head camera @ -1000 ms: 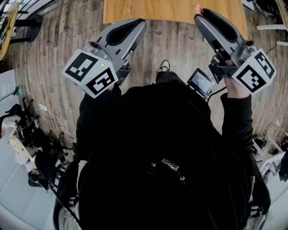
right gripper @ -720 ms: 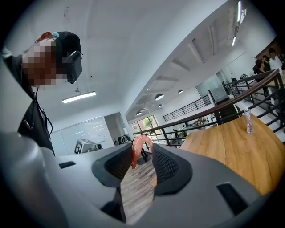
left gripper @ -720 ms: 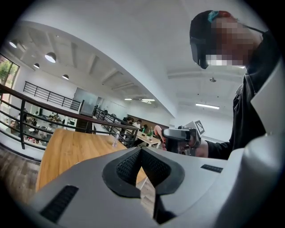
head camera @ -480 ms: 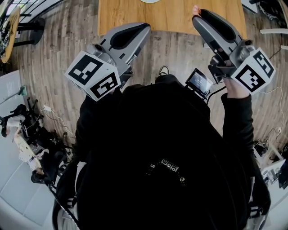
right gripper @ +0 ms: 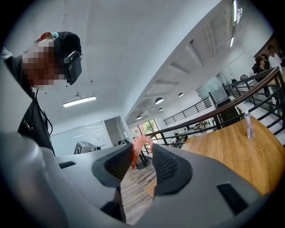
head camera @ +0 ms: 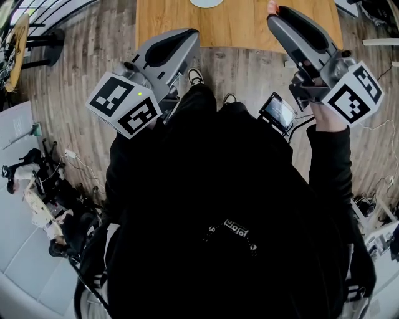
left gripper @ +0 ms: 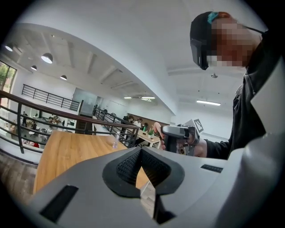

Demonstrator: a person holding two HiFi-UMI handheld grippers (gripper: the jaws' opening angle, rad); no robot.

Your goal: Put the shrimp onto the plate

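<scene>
A pink curled shrimp sticks up between the dark pads of my right gripper, which is shut on it. In the head view the right gripper is held high over the near edge of the wooden table, and the shrimp shows as a pink tip at its end. A sliver of the white plate shows at the top edge of that view. My left gripper hangs just short of the table edge; its jaws meet with nothing between them.
The person's dark torso fills the lower head view, with a shoe on the plank floor. A small bottle stands on the table. Railings and other tables lie beyond. Cables and gear litter the floor at left.
The table has slid further into the head view and the plate's rim now shows at the top. A shoe has come forward below the left gripper. Both grippers keep their jaw positions.
</scene>
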